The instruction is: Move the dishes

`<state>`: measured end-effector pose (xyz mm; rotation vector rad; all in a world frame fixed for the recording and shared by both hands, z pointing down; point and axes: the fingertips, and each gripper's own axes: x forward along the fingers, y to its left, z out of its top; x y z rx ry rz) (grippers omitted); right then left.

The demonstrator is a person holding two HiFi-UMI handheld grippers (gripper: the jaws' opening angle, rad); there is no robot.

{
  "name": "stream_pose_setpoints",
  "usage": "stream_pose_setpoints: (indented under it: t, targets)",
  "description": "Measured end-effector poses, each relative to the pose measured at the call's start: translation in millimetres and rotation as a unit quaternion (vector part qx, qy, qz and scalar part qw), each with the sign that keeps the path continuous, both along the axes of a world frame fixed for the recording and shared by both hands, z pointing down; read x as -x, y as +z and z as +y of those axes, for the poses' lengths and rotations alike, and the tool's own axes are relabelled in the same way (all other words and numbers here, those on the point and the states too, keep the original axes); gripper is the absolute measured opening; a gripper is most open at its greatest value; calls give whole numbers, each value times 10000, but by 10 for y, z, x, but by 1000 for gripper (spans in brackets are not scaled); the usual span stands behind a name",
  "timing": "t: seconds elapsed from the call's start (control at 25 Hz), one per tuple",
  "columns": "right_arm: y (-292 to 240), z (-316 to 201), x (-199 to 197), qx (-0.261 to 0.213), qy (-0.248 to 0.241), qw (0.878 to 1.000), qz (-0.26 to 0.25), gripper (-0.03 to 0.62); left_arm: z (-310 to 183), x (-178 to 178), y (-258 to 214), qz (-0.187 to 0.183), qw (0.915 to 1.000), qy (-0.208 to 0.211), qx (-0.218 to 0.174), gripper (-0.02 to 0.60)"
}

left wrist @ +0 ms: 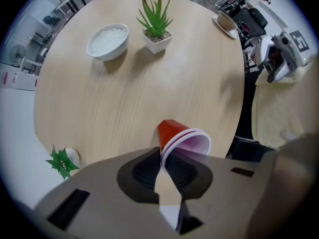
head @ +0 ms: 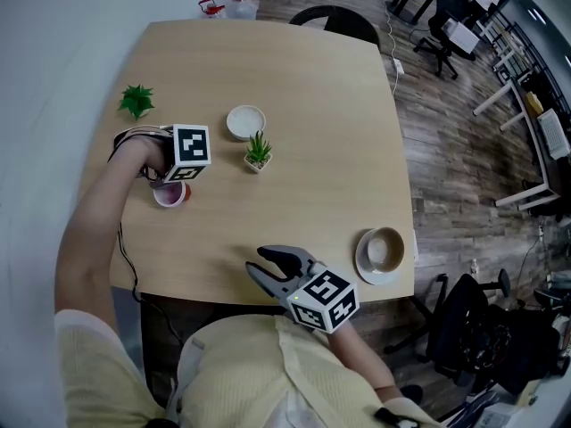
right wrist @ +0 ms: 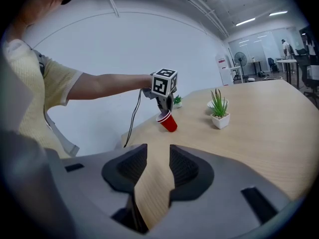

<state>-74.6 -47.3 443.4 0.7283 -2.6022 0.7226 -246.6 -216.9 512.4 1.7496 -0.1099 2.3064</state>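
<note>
Red outside and pale within, the cup [left wrist: 182,138] is held tilted near the left edge of the bench [head: 294,105]. Its rim is pinched between the nearly closed jaws of the left gripper [left wrist: 162,159]. Whether its base touches the wood cannot be told. For this step to go well, the thin wall should be pinched gently so that it is not crushed, and the cup lifted clear before it is carried. A white bowl [head: 245,121] and a potted plant [head: 258,152] stand nearby. The right gripper [right wrist: 155,156] is held half open and empty above the near edge, well apart from a mug on a saucer [head: 382,252].
</note>
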Motion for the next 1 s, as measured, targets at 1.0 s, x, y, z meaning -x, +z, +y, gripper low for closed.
stream_pose_setpoints:
  t: [1.0]
  targets:
    - [-82, 3, -116, -75, 301, 9995, -81, 147, -380, -813, -1086, 2747, 9310, 174, -2398, 186]
